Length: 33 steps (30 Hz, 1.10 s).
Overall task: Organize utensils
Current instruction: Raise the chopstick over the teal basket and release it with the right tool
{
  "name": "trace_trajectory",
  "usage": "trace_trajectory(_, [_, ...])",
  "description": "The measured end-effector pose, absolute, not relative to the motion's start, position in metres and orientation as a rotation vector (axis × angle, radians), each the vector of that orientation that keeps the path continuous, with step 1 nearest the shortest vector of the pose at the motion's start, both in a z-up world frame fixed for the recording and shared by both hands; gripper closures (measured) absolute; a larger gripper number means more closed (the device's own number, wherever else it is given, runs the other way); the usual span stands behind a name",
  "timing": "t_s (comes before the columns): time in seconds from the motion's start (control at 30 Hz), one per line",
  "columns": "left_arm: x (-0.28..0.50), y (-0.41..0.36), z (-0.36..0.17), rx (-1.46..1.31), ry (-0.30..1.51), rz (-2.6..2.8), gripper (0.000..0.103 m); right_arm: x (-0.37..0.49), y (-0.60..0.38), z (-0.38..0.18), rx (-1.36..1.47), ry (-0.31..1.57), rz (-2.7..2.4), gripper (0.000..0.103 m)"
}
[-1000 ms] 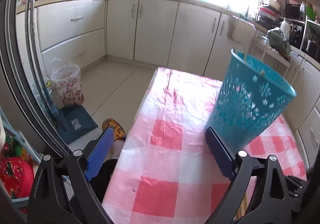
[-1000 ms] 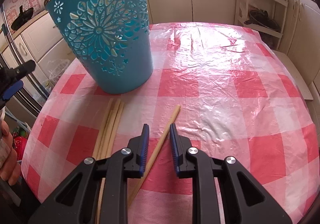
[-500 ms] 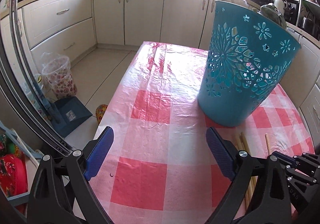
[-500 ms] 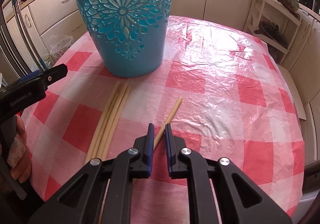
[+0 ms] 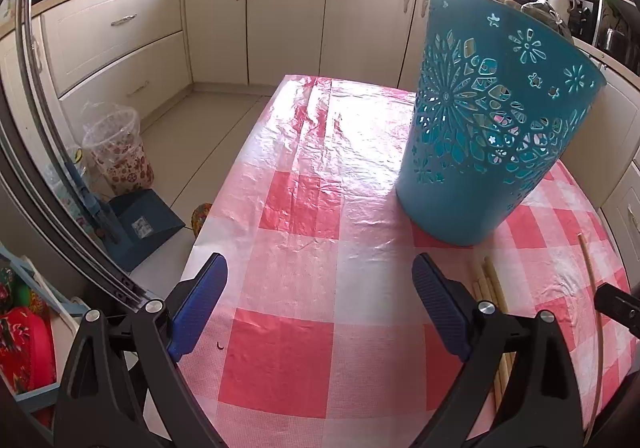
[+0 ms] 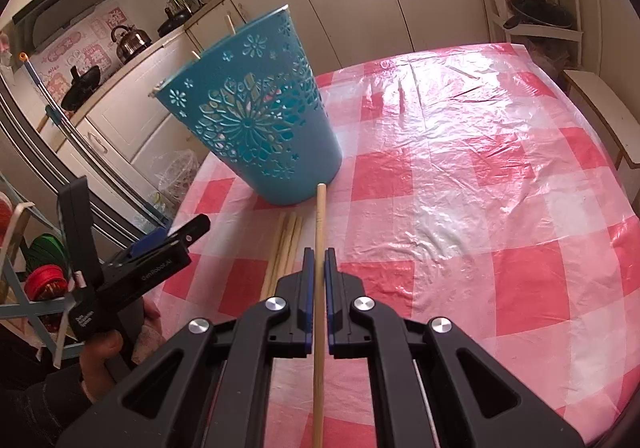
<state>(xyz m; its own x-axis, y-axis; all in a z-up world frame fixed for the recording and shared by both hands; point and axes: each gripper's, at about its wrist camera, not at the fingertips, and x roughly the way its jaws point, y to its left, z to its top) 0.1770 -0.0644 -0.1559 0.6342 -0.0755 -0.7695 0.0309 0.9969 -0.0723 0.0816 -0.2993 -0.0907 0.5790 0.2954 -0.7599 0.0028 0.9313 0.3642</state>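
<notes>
Now 1 chopstick (image 6: 319, 224) clamped between right gripper (image 6: 319, 268) jaws.

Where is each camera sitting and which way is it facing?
Left wrist: on the left claw, open, angled down over the red-checked tablecloth toward the teal perforated plastic basket.
Right wrist: on the right claw, shut on a wooden chopstick; the left claw and a hand show.
Shared: basket, tablecloth, loose chopsticks.

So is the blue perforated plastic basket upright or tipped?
Upright: the blue perforated plastic basket stands base-down on the checked tablecloth, rim up.
</notes>
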Motion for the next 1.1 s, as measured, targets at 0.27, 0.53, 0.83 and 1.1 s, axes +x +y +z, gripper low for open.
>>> trace_trajectory(0.27, [0.182,-0.058,-0.159,-0.098,0.904,-0.058,0.013,0.092,-0.3,-0.019,0.456,0.717,0.297,0.097])
trace_trajectory(0.53, [0.184,-0.053,-0.162,-0.129,0.913,-0.061,0.013,0.161,-0.268,0.071,0.389,0.305,0.254,0.097])
trace_trajectory(0.83, [0.186,-0.049,-0.165,-0.164,0.925,-0.075,0.013,0.211,-0.252,0.033,0.283,0.261,0.018,0.097])
trace_trajectory(1.1, [0.186,-0.048,-0.165,-0.175,0.924,-0.071,0.013,0.198,-0.244,0.008,0.208,0.353,0.043,0.096])
